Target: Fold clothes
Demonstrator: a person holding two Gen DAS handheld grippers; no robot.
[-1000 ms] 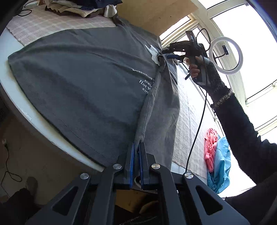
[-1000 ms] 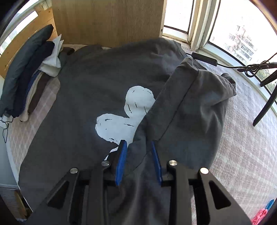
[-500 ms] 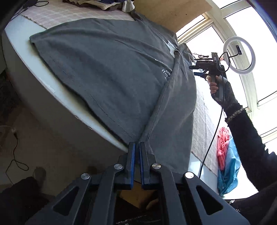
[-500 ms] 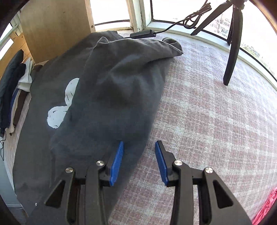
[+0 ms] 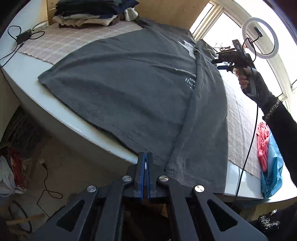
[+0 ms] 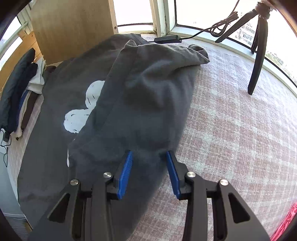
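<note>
At the near table edge, the left gripper (image 5: 144, 161) sits fully closed with nothing visibly pinched beside the hem of 1 grey T-shirt (image 5: 133, 89) spread on the table (image 5: 61, 118), while the right gripper (image 6: 149, 163) hangs part-open, empty, above its folded side, 1 clothes stack (image 5: 89, 13) beyond.

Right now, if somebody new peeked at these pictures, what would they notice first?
Probably the big grey T-shirt spread over the table, one side folded over, with a white cartoon shape printed on it. Next, the bright ring light glowing by the window, behind the hand holding the right tool. Also the pink and blue clothes at the table's right edge.
</note>
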